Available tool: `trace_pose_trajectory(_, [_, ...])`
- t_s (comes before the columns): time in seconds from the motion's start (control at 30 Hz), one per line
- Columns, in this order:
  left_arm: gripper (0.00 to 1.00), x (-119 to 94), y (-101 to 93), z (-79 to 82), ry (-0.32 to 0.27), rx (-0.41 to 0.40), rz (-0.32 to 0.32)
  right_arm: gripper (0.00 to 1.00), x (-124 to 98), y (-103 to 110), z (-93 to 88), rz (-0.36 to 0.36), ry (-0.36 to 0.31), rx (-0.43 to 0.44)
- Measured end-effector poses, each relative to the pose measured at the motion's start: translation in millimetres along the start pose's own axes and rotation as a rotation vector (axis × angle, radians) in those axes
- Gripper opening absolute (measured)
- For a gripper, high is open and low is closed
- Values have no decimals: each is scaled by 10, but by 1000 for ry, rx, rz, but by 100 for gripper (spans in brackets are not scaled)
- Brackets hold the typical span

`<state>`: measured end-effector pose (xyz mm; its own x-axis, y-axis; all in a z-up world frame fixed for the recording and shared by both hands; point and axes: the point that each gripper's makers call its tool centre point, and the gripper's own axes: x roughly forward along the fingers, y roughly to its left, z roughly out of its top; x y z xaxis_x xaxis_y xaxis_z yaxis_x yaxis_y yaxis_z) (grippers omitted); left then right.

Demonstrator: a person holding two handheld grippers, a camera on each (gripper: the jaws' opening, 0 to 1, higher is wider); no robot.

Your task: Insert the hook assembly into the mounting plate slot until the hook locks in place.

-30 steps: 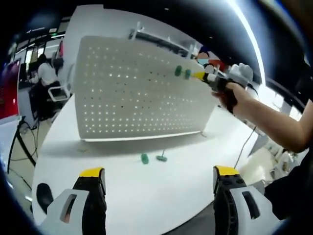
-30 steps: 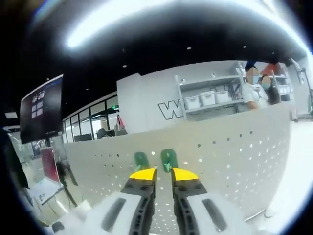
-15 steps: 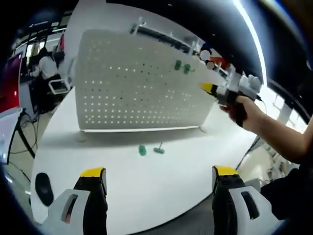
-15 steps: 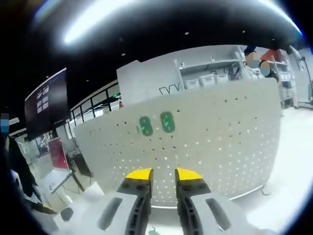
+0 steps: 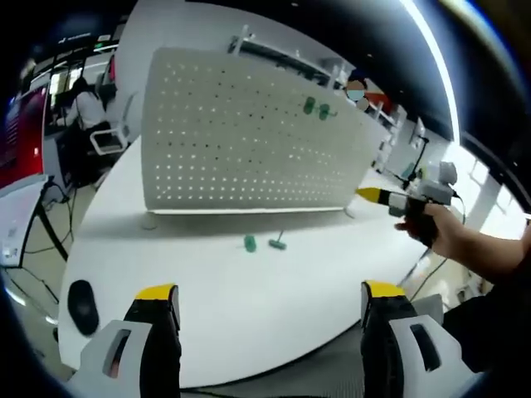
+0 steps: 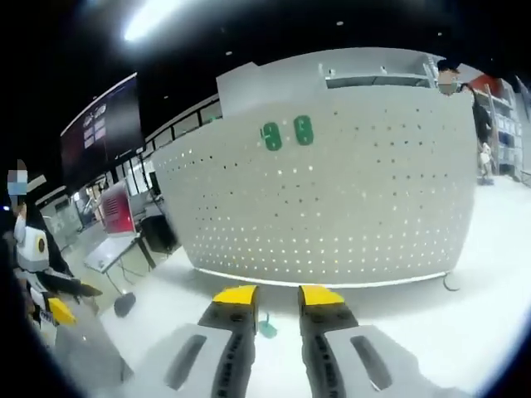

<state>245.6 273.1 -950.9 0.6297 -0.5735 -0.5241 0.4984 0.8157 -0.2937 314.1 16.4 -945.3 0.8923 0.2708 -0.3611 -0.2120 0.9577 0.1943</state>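
White worktop (image 5: 249, 290) carries an upright perforated mounting plate (image 5: 241, 141), with an office of desks and screens behind it. Two green hooks (image 5: 315, 109) sit side by side in the plate's upper rows; the right gripper view shows them (image 6: 287, 133) face on, near the top edge. The left gripper view adds what the other barely catches: two loose green hooks (image 5: 264, 243) lying on the worktop in front of the plate, a dark round object (image 5: 82, 303) near the worktop's edge, and the right gripper (image 5: 372, 196) held in a hand (image 5: 436, 236) well clear of the plate. Left gripper (image 5: 265, 292) stands wide apart and empty. Right gripper (image 6: 269, 294) has its jaws nearly together with nothing between them. A second ago the right gripper's tips were at the mounted hooks; it has since drawn back from the plate, leaving both hooks in place.
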Motion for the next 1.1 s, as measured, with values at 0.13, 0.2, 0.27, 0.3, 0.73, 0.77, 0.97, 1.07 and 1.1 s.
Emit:
trace_pose_trajectory(0.13, [92, -5, 7, -29, 14, -3, 5, 17, -69, 67, -175, 17, 39, -51])
trace_pose_trajectory(0.2, [92, -5, -5, -38, 17, -4, 1, 18, -91, 98, -257, 23, 43, -58])
trace_pose_trajectory(0.27, [93, -5, -32, -46, 19, 6, -8, 18, -94, 111, -415, 32, 78, -50])
trace_pose_trajectory(0.3, [94, -2, -84, -59, 26, 26, -30, 19, -101, 129, -493, 40, 94, -44])
trace_pose_trajectory(0.73, [93, 12, -242, -65, 33, -15, -88, 20, -290, 134, -1133, 68, 233, -80])
trace_pose_trajectory(0.77, [93, 19, -227, -73, 40, -5, -83, 20, -305, 143, -1166, 73, 244, -79])
trace_pose_trajectory(0.97, [91, 89, -190, -176, 69, -3, -88, 20, -309, 178, -1338, 109, 330, -173])
trace_pose_trajectory(1.07, [91, 112, -182, -229, 88, 1, -83, 20, -246, 229, -1287, 136, 326, -165])
trace_pose_trajectory(1.1, [91, 114, -180, -238, 92, 1, -84, 20, -221, 236, -1282, 143, 330, -161])
